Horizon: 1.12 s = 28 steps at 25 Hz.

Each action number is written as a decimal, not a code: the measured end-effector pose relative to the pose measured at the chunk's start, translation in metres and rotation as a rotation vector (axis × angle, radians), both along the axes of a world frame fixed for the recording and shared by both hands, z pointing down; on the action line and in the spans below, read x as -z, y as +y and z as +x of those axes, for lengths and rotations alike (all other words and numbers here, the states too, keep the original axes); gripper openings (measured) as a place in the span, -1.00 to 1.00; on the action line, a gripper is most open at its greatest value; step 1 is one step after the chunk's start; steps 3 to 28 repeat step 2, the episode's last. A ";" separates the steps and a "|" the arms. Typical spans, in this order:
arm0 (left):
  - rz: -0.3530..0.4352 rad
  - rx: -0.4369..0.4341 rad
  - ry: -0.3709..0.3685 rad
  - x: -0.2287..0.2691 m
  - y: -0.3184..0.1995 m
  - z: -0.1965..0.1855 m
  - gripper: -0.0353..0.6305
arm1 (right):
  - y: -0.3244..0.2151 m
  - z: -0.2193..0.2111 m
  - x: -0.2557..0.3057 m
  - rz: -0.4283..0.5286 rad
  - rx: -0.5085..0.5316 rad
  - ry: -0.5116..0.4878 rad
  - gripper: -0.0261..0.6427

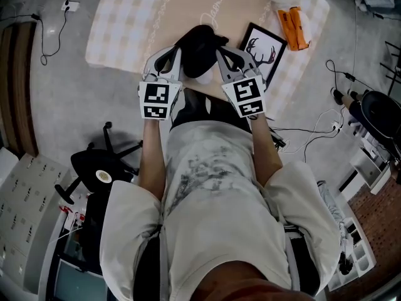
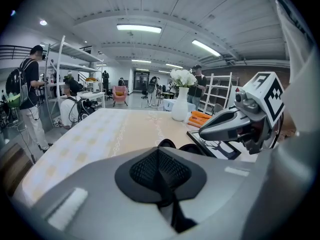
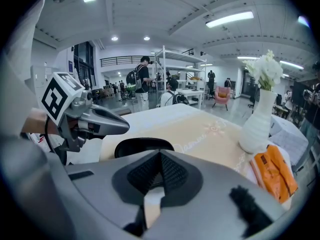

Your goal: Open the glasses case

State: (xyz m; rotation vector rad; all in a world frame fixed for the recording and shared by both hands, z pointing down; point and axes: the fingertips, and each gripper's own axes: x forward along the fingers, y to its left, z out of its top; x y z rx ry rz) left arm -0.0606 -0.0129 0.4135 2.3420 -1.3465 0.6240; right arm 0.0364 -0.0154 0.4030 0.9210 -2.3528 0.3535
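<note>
Hovering at the near edge of the table [image 1: 125,24], left tongs [image 1: 169,60] and right tongs [image 1: 225,60] are pressed together, empty, case [image 1: 200,46] on that edge between them; lid state unclear, so if closed, pin base, pry seam.

No word or number can be read with certainty in any view. The only lettering is a cursive line [image 1: 217,5] printed on the pale checked tablecloth [image 1: 125,24], at the upper middle of the head view and again at the centre of the right gripper view; it may begin with a capital J, but it is too small and slanted to read. The cube [image 1: 155,100] on the left gripper [image 1: 177,54] and the cube [image 1: 246,97] on the right gripper [image 1: 220,54] show black-and-white square patterns without letters, and print on the orange packet [image 1: 292,27] at upper right is illegible.
</note>
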 end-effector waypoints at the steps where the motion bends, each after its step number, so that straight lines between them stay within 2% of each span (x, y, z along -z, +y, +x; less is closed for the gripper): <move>1: 0.000 -0.001 0.000 0.000 0.000 0.000 -0.88 | 0.000 0.000 0.000 0.000 0.001 0.001 -0.88; 28: 0.000 -0.002 0.000 0.000 0.000 0.000 -0.88 | 0.000 -0.001 0.000 0.001 0.002 0.003 -0.88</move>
